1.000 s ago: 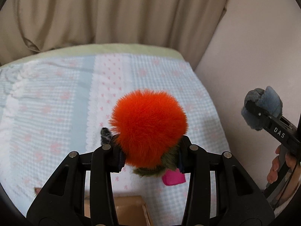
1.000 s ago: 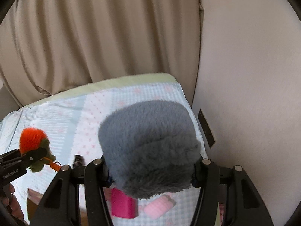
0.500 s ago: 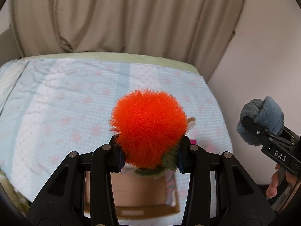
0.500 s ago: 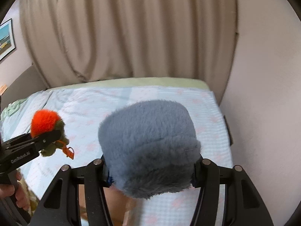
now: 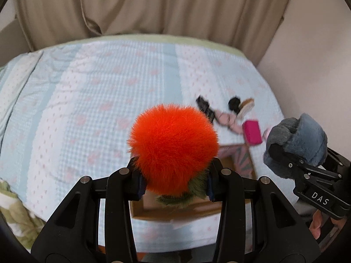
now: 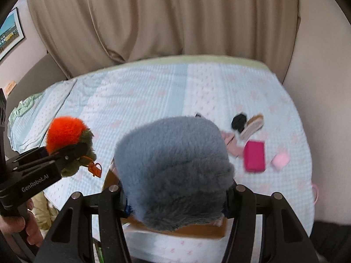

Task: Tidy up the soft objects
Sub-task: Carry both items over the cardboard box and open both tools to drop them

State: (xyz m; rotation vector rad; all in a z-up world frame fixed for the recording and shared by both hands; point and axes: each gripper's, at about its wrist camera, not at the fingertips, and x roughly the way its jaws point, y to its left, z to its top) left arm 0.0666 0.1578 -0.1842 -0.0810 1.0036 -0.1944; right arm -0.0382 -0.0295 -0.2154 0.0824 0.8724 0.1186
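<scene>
Beige curtains (image 5: 153, 4) hang behind a bed (image 5: 98, 92) spread with a pale blue and white checked cover. We hold two soft toys above its near edge. Our left gripper (image 5: 174, 183) is clamped on the orange pompom toy (image 5: 173, 144), its pads pressed into the olive-green fur at the base — the orange ball bulges out above the fingers. Our right gripper (image 6: 176, 199) is closed on the grey-blue plush (image 6: 173, 166), which fills the gap between the fingers and swells over them. In the right wrist view an orange clip (image 6: 94, 168) dangles from the pompom toy. Directly beneath both toys lies a cardboard box (image 5: 239, 160), mostly hidden behind them, resting on the cover. Beyond the box, toward the wall side of the bed, small items are scattered: a magenta pouch (image 6: 254, 156), a pale pink roll (image 6: 280, 160), a black piece (image 6: 239, 120) and a tan one (image 6: 252, 126) touching it — too blurred for us to identify. A framed picture (image 6: 9, 32) hangs at far left.
</scene>
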